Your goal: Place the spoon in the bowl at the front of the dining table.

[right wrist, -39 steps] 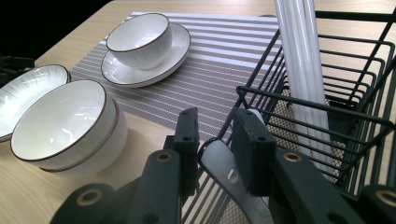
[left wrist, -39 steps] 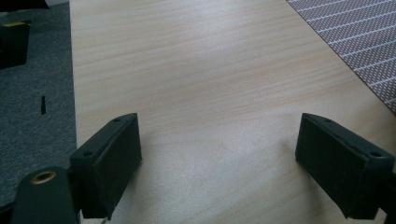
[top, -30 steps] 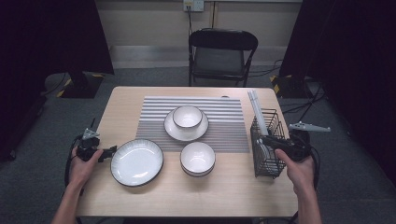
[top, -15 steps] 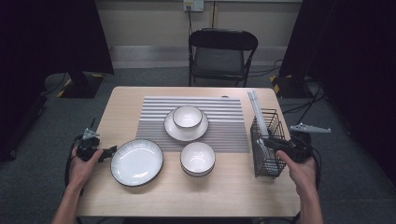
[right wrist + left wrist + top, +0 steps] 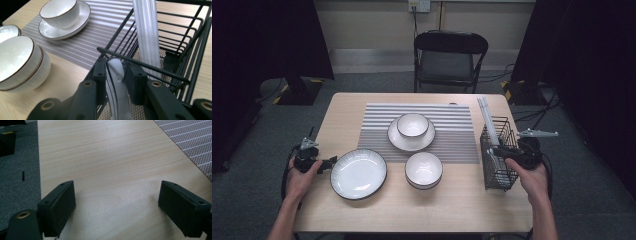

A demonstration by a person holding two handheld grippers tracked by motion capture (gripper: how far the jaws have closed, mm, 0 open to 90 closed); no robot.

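High view: the right tool [image 5: 495,150] reaches over the near rim of a black wire basket [image 5: 501,181]. The left tool [image 5: 331,161] rests at the worktop's [image 5: 452,210] edge, with a wide white plate [image 5: 358,173] just ahead of its tips.

Left gripper view: the left tool [image 5: 117,202] stands released, its blocky matte jaws wide apart over bare, pale wood-grain worktop [image 5: 105,157]. A woven striped placemat [image 5: 190,135] lies ahead and off to one side.

Right gripper view: the right tool's [image 5: 115,75] jaws have just been opening. A glossy white spoon handle [image 5: 116,72] stands between them inside the basket, and the pads appear just clear of it, so it is released. Smooth white rods [image 5: 146,30] lean in the basket just beyond the tips. Stacked, brown-rimmed, ribbed bowls [image 5: 20,62] sit well off to one side.

The risk: the gap looks slim, so pulling back askew could snag the slick handle or a basket wire [image 5: 140,63]. That could drag the light basket or tip the spoon out.
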